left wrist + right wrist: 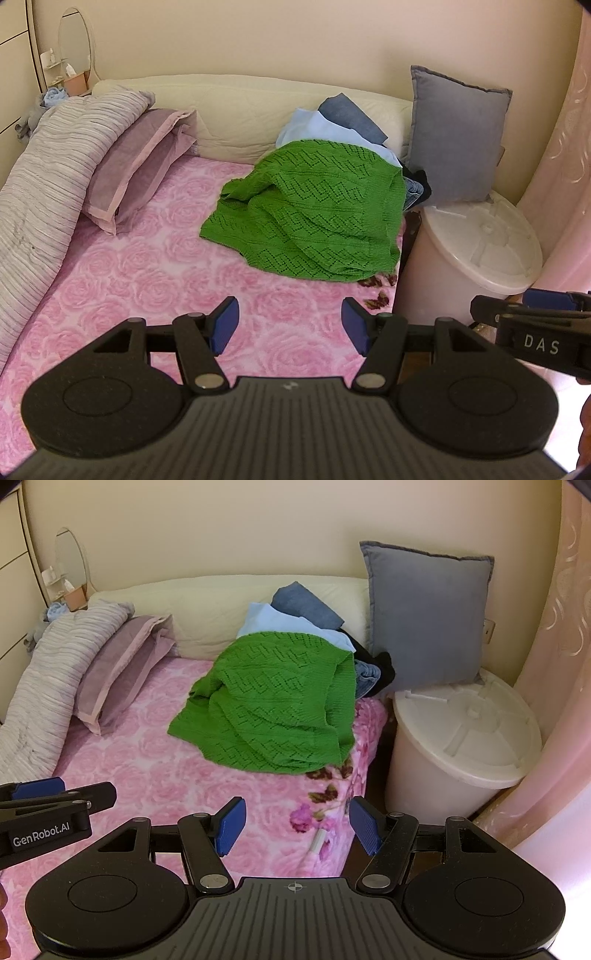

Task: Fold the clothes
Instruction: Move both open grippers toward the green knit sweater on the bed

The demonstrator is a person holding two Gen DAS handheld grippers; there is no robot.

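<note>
While unheld, green knit [314, 210] beyond 2 spread grippers [290, 326] [295, 825].

The left black plastic claw [289, 325] has two blue ridged pads [225, 325], silver round screws and a ribbed grey middle. White letters on its side read "GenRobot.AI". The right black plastic claw [296, 825] looks the same, and its side reads "DAS".
</note>
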